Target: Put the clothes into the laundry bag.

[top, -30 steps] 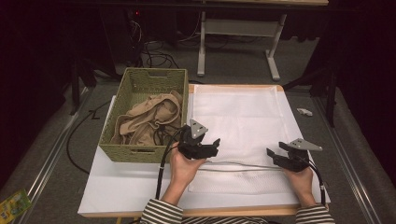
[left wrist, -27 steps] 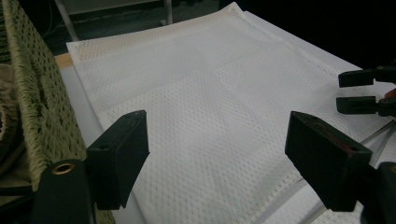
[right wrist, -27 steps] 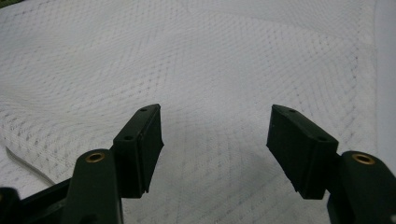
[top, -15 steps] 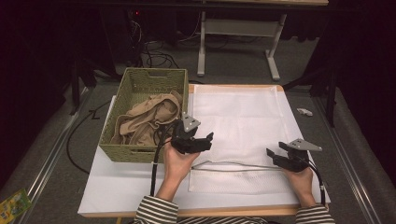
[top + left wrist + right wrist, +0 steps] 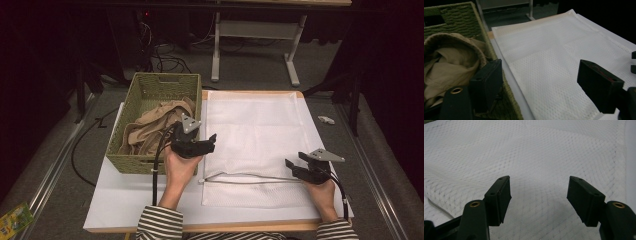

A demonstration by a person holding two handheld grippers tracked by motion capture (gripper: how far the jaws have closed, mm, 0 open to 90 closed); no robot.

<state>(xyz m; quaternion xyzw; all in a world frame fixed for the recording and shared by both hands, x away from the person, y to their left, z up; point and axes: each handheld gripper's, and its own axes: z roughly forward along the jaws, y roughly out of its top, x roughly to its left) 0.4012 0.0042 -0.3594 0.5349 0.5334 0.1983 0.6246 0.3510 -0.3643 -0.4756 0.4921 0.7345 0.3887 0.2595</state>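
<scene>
A white mesh bag (image 5: pixel 260 130) lies flat on the white table (image 5: pixel 130 200), its dark-edged opening (image 5: pixel 250 178) along the near side. A green woven basket (image 5: pixel 135 162) at the left holds crumpled beige cloth (image 5: pixel 150 130). My left gripper (image 5: pixel 209 141) hovers by the basket's right wall, open and holding nothing. In the left gripper view its jaws (image 5: pixel 541 82) straddle the basket's edge (image 5: pixel 456 17) and the bag (image 5: pixel 554 57), with the cloth (image 5: pixel 451 57) at the left. My right gripper (image 5: pixel 295 161) rests open at the bag's near right corner, and its jaws (image 5: pixel 539 195) gape over bare mesh (image 5: pixel 536 150).
The basket's walls stand tall beside my left hand. Beyond the table's far edge stands a desk frame (image 5: pixel 295 65) with cables (image 5: pixel 165 55) on the floor. A small white object (image 5: pixel 326 120) lies on the floor at the right, a colourful packet (image 5: pixel 12 220) at the bottom left.
My left gripper has drifted left and slightly up, from over the bag's left part to the basket's right wall. The right gripper has stayed put.
</scene>
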